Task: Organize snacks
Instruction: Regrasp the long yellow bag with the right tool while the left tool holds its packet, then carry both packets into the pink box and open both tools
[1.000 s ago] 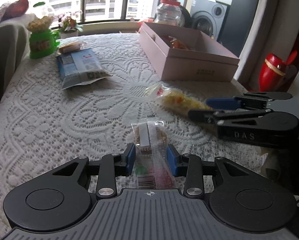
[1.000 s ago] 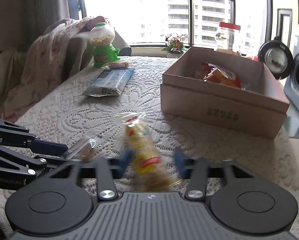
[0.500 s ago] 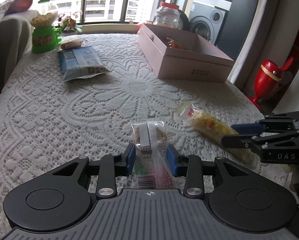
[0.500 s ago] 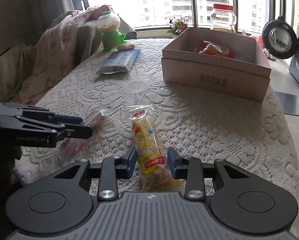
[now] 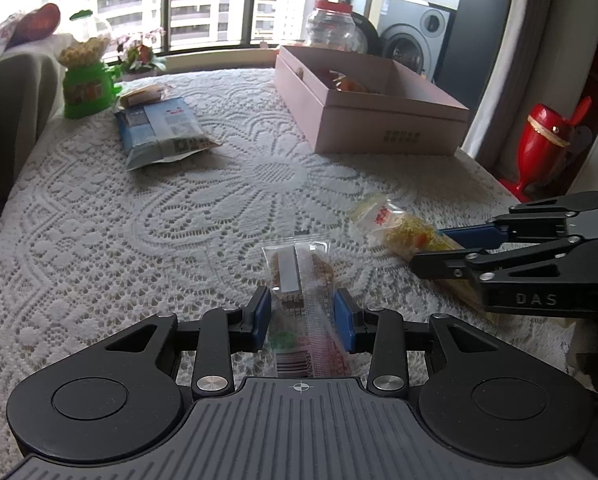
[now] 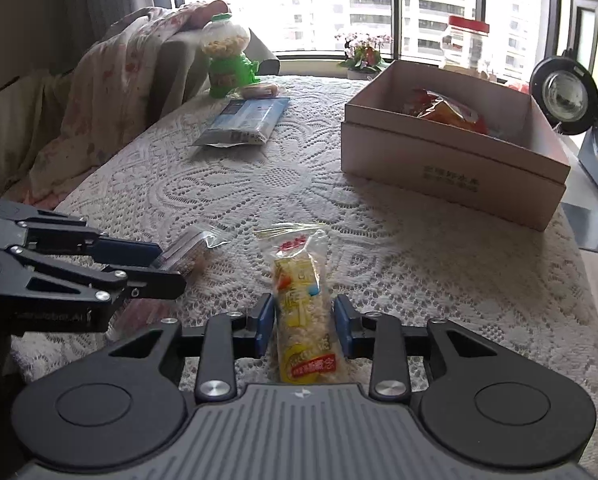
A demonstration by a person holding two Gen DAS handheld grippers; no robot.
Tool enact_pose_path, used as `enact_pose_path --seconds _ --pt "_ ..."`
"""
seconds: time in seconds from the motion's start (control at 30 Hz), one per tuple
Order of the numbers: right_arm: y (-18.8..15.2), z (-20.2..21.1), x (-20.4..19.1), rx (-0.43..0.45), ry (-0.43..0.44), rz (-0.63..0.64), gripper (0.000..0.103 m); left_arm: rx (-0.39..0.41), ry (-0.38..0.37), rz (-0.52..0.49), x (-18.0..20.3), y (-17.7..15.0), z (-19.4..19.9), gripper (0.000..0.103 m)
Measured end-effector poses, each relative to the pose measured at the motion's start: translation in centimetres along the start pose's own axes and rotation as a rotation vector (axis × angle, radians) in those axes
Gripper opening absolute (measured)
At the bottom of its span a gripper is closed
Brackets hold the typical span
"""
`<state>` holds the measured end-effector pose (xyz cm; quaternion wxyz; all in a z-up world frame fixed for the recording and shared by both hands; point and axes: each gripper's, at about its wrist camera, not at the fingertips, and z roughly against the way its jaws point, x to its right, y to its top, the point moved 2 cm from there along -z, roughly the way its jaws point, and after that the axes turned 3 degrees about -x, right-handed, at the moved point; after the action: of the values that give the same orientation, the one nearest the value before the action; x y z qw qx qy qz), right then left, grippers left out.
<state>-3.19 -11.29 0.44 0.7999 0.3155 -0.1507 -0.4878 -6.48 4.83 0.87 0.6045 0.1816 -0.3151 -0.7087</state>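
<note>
My left gripper [image 5: 302,322] is shut on a clear-wrapped biscuit packet [image 5: 303,280], held just over the lace tablecloth [image 5: 139,232]. My right gripper [image 6: 303,330] is shut on a yellow puffed-snack packet [image 6: 299,292]; it also shows in the left wrist view [image 5: 403,232]. The left gripper shows at the left of the right wrist view [image 6: 155,268]. A pink open box [image 6: 451,172] with orange snack bags [image 6: 447,110] inside stands at the far right. A blue snack bag [image 5: 159,128] and a small bun packet [image 5: 143,94] lie at the far left.
A green candy dispenser [image 5: 85,84] stands at the far left corner. A red-lidded clear jar [image 5: 333,24] stands behind the box. A red vase [image 5: 543,140] stands off the table's right edge. A draped chair [image 6: 111,88] is on the left.
Both grippers stay shut on their packets. They have drawn back toward the near table edge over the last second, and the box now looks farther away.
</note>
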Motion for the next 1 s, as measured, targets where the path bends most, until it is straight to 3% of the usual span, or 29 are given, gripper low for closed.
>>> enact_pose_path --seconds 0.73,0.87,1.0 --pt "-0.2 5.1 2.4 0.088 -0.002 -0.055 0.028 0.022 -0.037 -0.054 2.4 0.2 1.1 0.038" --pt "0.4 6.1 2.9 0.116 -0.007 -0.065 0.027 0.078 -0.07 -0.05 2.9 1.4 2.3 0.037" --pt "3.0 8.2 4.1 0.177 -0.023 -0.078 0.027 0.214 -0.098 -0.071 3.5 5.4 4.9 0.037"
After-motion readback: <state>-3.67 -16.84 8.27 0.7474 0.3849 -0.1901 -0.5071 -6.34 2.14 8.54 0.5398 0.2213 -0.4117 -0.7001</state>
